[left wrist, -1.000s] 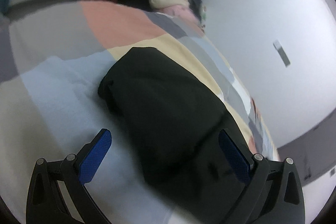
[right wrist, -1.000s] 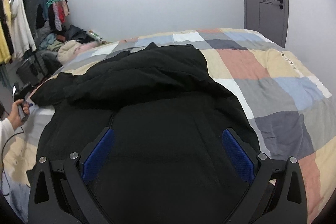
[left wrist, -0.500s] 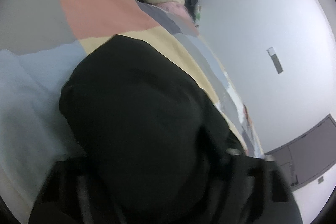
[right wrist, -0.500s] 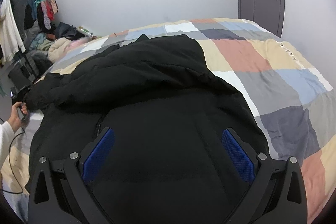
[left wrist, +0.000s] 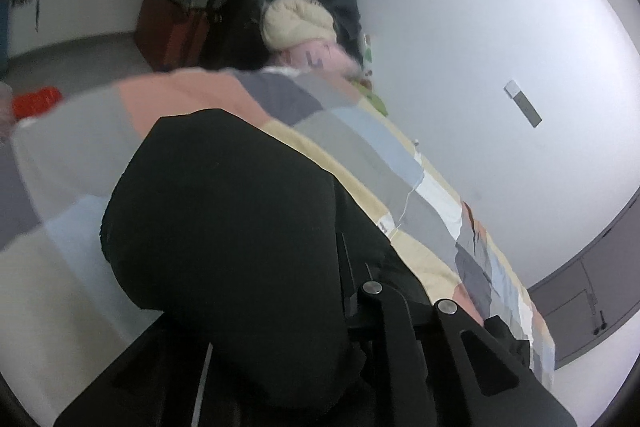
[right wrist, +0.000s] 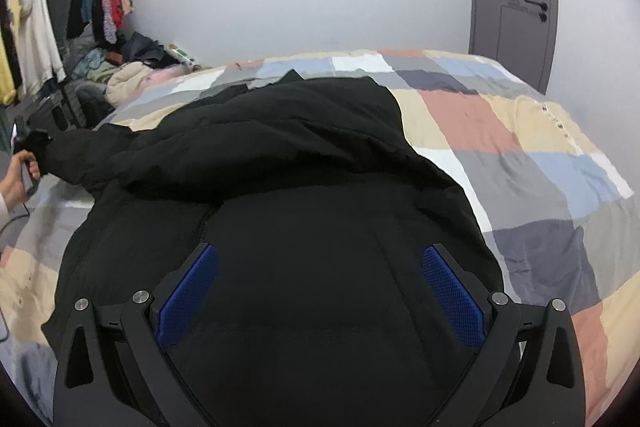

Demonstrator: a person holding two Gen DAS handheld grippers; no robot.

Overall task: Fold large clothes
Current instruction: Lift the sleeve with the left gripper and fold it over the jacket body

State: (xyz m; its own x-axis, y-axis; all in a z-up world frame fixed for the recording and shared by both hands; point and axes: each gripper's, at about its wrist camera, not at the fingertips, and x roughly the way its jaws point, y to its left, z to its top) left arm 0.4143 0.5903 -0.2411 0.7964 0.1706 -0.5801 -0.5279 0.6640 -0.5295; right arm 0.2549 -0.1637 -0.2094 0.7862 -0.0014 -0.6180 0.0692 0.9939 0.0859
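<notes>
The black padded jacket (right wrist: 280, 187) lies spread across the patchwork bedspread (right wrist: 540, 163) of the bed, its bulk toward the near edge and one sleeve (right wrist: 72, 151) stretched out to the far left side. The left tongs (left wrist: 304, 307) appear clamped on that sleeve's end: the dark cloth bulges up over them and hides both fingertips, so the grip is my reading from the closed-in linkage and the lifted fabric, not something plainly seen. Holding the cuff end makes sense, since it lets the sleeve be carried over the body in one sweep. The right tongs (right wrist: 320, 291) hang wide apart above the jacket's lower panel, holding nothing, probably placed to pin or catch the body while the sleeve comes across.
</notes>
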